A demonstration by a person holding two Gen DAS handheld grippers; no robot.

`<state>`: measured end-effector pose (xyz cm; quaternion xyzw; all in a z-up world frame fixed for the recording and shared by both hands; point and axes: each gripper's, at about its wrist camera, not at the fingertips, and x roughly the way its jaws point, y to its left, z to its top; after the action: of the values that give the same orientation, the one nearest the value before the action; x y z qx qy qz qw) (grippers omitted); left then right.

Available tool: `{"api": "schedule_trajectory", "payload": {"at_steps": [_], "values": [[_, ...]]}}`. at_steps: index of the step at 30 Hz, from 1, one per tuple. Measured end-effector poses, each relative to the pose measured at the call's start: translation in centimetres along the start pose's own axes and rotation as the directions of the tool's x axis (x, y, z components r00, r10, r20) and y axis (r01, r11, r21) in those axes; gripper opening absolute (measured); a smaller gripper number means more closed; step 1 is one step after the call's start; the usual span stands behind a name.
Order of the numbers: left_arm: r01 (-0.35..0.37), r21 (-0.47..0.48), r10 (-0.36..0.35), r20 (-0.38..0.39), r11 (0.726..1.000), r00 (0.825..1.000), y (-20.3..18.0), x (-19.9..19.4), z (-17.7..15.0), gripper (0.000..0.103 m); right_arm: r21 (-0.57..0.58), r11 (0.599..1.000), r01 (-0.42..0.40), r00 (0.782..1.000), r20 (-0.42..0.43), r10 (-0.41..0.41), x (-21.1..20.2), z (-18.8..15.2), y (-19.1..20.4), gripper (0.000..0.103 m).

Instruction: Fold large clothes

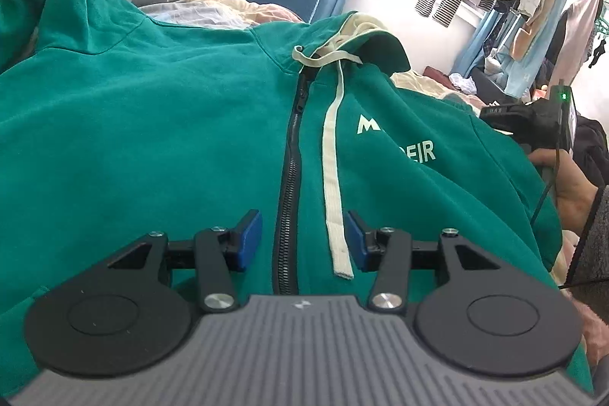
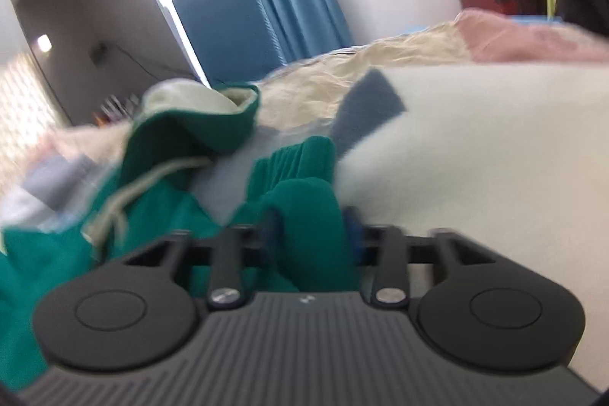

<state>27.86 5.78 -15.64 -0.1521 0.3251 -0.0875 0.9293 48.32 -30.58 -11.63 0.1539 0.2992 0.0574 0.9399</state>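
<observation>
— Between the spread blue pads of the left gripper, holding nothing: the zipper of the green hoodie, running straight away toward the hood.

— And the right gripper?

— Clamped on a bunched sleeve at the hoodie's right edge, so nearer for folding inward.

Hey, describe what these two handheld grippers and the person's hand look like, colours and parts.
The left gripper has black linkage arms with silver screws, blue pads on its fingers, two round black discs and a ribbed grey body with a small white logo. The right gripper looks the same build. The person's right hand is bare, with a fuzzy grey sleeve and a thin black cable.
</observation>
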Motion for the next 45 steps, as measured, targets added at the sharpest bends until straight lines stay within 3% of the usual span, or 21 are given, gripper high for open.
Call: {"api": "schedule_trajectory", "payload": {"at_steps": [3,8,12,14,18,22,25,29,33,35,38,39,42,43,45], "values": [[-0.009,-0.004,0.009,0.014,1.000,1.000,0.0,-0.7,0.0,0.054,-0.021,0.999,0.025,0.999,0.037,-0.024,-1.9,0.4,0.2,0.014],[-0.026,-0.040,0.028,0.040,0.999,0.999,-0.1,-2.8,-0.3,0.054,-0.095,0.992,0.089,0.987,0.140,-0.075,-7.3,1.0,1.8,0.010],[-0.024,-0.044,0.027,0.065,0.999,0.998,-0.3,-4.3,0.0,0.054,-0.173,0.967,0.189,0.965,0.217,-0.149,-12.5,1.1,2.9,0.009],[-0.029,-0.032,0.032,0.087,0.999,0.996,-0.6,-5.5,-0.1,0.054,-0.160,0.961,0.227,0.950,0.254,-0.183,-15.0,1.5,2.8,0.009],[-0.039,-0.024,0.042,0.111,0.999,0.993,-0.7,-7.4,-0.3,0.054,-0.076,0.941,0.331,0.891,0.354,-0.285,-20.5,3.6,1.0,0.008],[-0.048,-0.025,0.050,0.128,0.999,0.990,-0.7,-8.5,-0.3,0.054,0.056,0.879,0.473,0.794,0.405,-0.453,-26.2,6.3,-1.7,0.008],[-0.054,-0.021,0.056,0.140,0.998,0.989,-0.8,-8.9,-0.3,0.054,0.200,0.812,0.548,0.721,0.380,-0.580,-29.4,7.3,-4.3,0.009],[-0.064,-0.015,0.066,0.137,0.998,0.988,-0.8,-9.0,-0.6,0.054,0.357,0.759,0.544,0.679,0.344,-0.648,-31.2,5.8,-7.8,0.009],[-0.064,-0.034,0.067,0.122,0.997,0.990,-0.5,-8.8,-0.5,0.054,0.507,0.722,0.471,0.690,0.298,-0.659,-30.1,0.4,-11.1,0.009],[-0.062,-0.037,0.066,0.119,0.997,0.991,-0.4,-8.7,-0.5,0.054,0.543,0.677,0.497,0.678,0.245,-0.693,-29.6,-2.6,-12.3,0.009],[-0.063,-0.035,0.066,0.103,0.997,0.992,-0.3,-8.6,-0.5,0.054,0.607,0.608,0.512,0.683,0.141,-0.716,-28.3,-6.8,-15.0,0.010],[-0.063,-0.037,0.067,0.097,0.997,0.993,-0.3,-8.5,-0.5,0.054,0.622,0.586,0.519,0.691,0.098,-0.716,-27.9,-7.7,-16.0,0.010],[-0.063,-0.045,0.066,0.077,0.997,0.995,-0.2,-8.2,-0.5,0.054,0.686,0.538,0.490,0.753,-0.022,-0.657,-27.3,-9.4,-18.6,0.012],[-0.059,-0.046,0.063,0.073,0.997,0.995,-0.1,-8.1,-0.4,0.054,0.697,0.529,0.484,0.763,-0.040,-0.645,-27.1,-9.7,-18.9,0.012],[-0.062,-0.048,0.065,0.072,0.997,0.995,-0.2,-8.1,-0.3,0.054,0.690,0.528,0.494,0.759,-0.047,-0.649,-27.0,-9.8,-18.3,0.013]]}}
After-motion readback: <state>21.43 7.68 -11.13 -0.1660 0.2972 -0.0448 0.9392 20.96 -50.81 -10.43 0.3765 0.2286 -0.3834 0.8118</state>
